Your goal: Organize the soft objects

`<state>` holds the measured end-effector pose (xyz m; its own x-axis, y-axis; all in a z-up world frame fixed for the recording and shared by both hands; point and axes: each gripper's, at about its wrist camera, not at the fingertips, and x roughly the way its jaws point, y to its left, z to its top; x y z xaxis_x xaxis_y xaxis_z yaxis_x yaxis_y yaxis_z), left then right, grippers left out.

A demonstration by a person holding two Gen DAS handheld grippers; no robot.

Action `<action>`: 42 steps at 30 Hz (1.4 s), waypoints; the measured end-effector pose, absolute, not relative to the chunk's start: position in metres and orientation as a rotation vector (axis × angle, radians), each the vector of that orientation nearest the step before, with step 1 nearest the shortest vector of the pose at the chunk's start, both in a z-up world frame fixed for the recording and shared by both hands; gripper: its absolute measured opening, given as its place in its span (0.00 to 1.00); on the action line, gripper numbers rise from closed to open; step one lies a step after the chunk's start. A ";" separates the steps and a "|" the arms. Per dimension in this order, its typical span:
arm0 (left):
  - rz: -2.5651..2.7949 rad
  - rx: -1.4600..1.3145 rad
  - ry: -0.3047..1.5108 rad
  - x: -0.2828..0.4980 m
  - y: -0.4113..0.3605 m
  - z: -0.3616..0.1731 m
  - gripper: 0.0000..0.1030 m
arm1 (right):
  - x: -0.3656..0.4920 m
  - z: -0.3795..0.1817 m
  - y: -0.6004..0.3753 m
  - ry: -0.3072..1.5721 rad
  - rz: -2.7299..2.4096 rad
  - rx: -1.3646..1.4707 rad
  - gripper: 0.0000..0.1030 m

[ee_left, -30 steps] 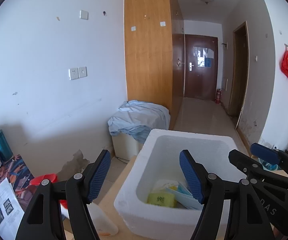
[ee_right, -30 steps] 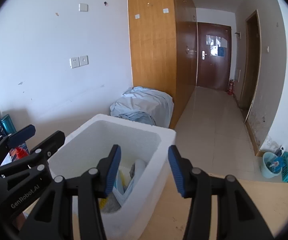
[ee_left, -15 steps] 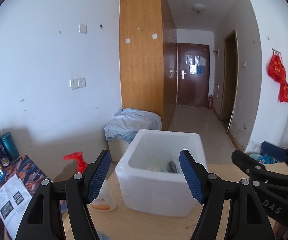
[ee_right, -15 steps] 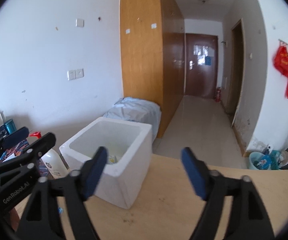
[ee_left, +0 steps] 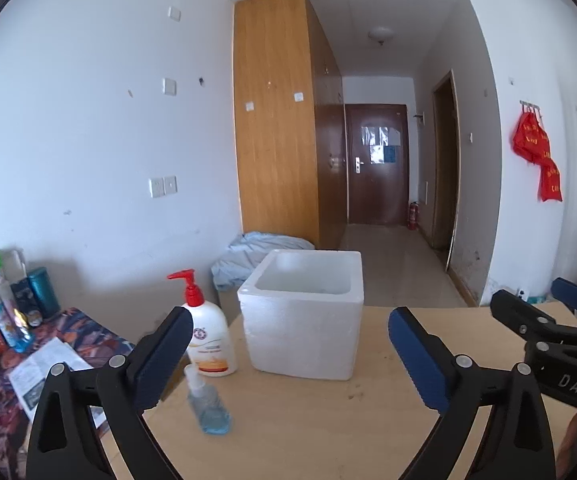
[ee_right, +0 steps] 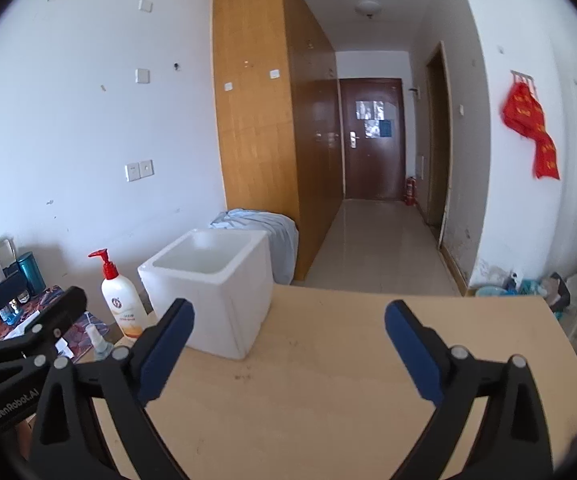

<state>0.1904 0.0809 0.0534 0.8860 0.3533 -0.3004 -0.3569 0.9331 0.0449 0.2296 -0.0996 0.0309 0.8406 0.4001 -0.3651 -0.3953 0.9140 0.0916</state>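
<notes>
Pulling back from the white foam box [ee_left: 304, 320], where the soft stuff sat a second ago, both the left gripper [ee_left: 288, 354] and right gripper [ee_right: 288, 344] now hang spread wide and empty above the wooden table [ee_right: 328, 380], so the sorting looks basically done.

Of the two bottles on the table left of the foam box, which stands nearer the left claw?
The small clear bottle of blue liquid; the taller white pump bottle with the red top stands behind it.
</notes>
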 end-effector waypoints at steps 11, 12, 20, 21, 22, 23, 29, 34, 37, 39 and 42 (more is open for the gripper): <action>0.337 0.004 0.285 0.143 0.056 0.048 0.97 | 0.194 0.016 -0.125 0.404 0.382 0.043 0.96; 0.334 0.003 0.288 0.141 0.055 0.046 0.97 | 0.191 0.014 -0.127 0.405 0.379 0.044 0.96; 0.303 -0.005 0.290 0.129 0.052 0.044 0.97 | 0.171 0.013 -0.147 0.379 0.341 0.060 0.96; 0.302 -0.008 0.288 0.127 0.052 0.044 0.97 | 0.167 0.013 -0.150 0.373 0.334 0.059 0.96; 0.300 -0.013 0.284 0.125 0.052 0.044 0.97 | 0.163 0.013 -0.154 0.369 0.323 0.056 0.96; 0.292 -0.016 0.280 0.123 0.051 0.043 0.97 | 0.160 0.012 -0.157 0.365 0.313 0.055 0.96; 0.246 -0.017 0.255 0.108 0.040 0.040 0.97 | 0.129 0.005 -0.184 0.327 0.263 0.091 0.96; 0.211 -0.013 0.221 0.087 0.028 0.034 0.97 | 0.099 0.001 -0.192 0.273 0.215 0.081 0.96; 0.202 -0.006 0.198 0.073 0.021 0.030 0.97 | 0.081 -0.003 -0.191 0.225 0.188 0.066 0.99; 0.197 0.008 0.185 0.067 0.017 0.027 0.97 | 0.075 -0.004 -0.192 0.207 0.180 0.070 1.00; 0.188 0.012 0.180 0.059 0.013 0.019 0.97 | 0.071 -0.008 -0.192 0.209 0.192 0.081 1.00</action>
<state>0.0591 0.0132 0.0192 0.9664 0.1869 -0.1766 -0.1848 0.9824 0.0284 0.0714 -0.1917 -0.0085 0.9600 0.1975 -0.1986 -0.1807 0.9785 0.0997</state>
